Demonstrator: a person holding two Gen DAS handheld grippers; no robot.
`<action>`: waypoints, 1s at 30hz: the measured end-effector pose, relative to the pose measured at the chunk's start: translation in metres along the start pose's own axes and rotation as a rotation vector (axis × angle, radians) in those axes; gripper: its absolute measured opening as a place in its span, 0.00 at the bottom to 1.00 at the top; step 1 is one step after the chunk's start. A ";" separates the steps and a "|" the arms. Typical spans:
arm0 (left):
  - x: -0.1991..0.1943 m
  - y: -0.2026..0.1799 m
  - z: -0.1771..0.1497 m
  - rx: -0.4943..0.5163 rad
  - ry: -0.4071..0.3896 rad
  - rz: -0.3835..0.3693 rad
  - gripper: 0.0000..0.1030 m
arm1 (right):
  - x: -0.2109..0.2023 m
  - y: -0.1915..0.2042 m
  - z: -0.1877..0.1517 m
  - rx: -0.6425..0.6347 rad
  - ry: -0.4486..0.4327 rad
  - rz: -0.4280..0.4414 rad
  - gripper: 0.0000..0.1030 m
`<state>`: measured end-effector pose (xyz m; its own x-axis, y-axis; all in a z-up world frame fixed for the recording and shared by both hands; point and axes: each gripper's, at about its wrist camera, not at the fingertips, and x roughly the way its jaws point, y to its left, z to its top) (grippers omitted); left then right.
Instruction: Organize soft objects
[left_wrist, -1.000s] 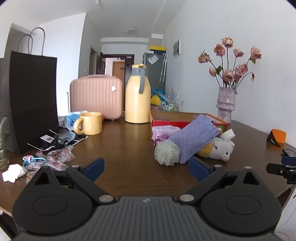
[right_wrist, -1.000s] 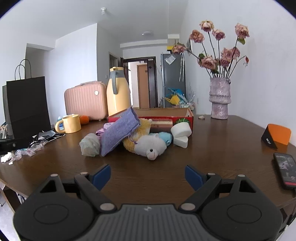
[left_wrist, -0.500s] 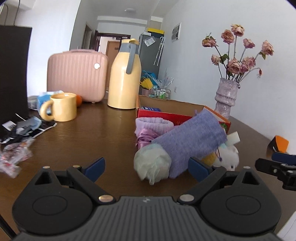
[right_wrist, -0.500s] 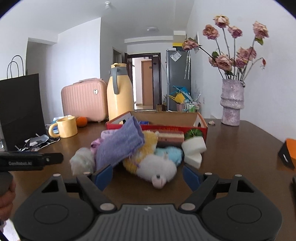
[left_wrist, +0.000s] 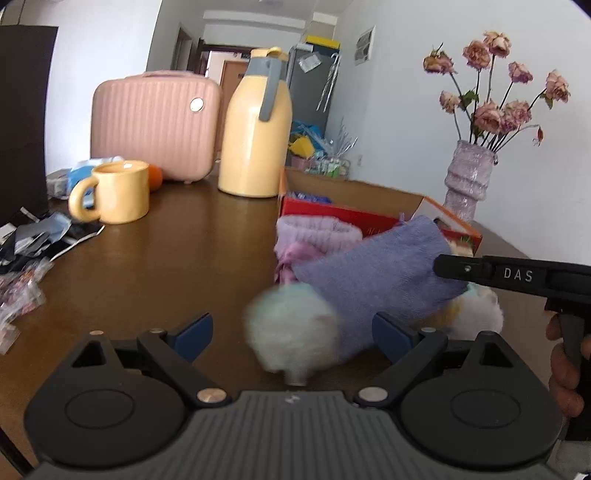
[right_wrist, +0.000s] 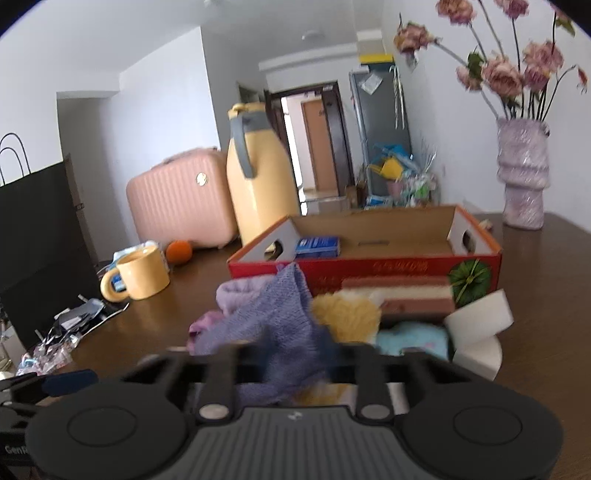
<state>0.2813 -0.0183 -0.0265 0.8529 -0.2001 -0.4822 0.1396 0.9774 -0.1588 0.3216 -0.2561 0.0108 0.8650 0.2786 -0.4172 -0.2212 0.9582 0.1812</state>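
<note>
At lower centre of the right wrist view, the purple cloth (right_wrist: 273, 325) is grasped by the right gripper (right_wrist: 291, 363), while the left gripper (left_wrist: 291, 332) is held released around the fluffy ball (left_wrist: 291, 332) on the bench (left_wrist: 177, 266).

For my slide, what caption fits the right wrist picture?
Right gripper shut on the purple cloth in a soft-toy pile before the red box.
</note>
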 end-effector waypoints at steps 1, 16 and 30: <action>-0.004 -0.001 -0.004 0.007 0.012 -0.001 0.92 | -0.002 0.001 -0.003 0.003 0.020 0.017 0.08; -0.033 -0.041 -0.039 -0.017 0.166 -0.171 0.85 | -0.116 -0.049 -0.089 0.248 0.119 0.005 0.15; -0.018 -0.049 -0.040 -0.026 0.210 -0.169 0.50 | -0.079 -0.048 -0.079 0.212 0.023 -0.013 0.44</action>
<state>0.2386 -0.0654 -0.0442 0.6948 -0.3732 -0.6148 0.2559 0.9272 -0.2736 0.2280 -0.3192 -0.0350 0.8563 0.2697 -0.4405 -0.1081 0.9275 0.3577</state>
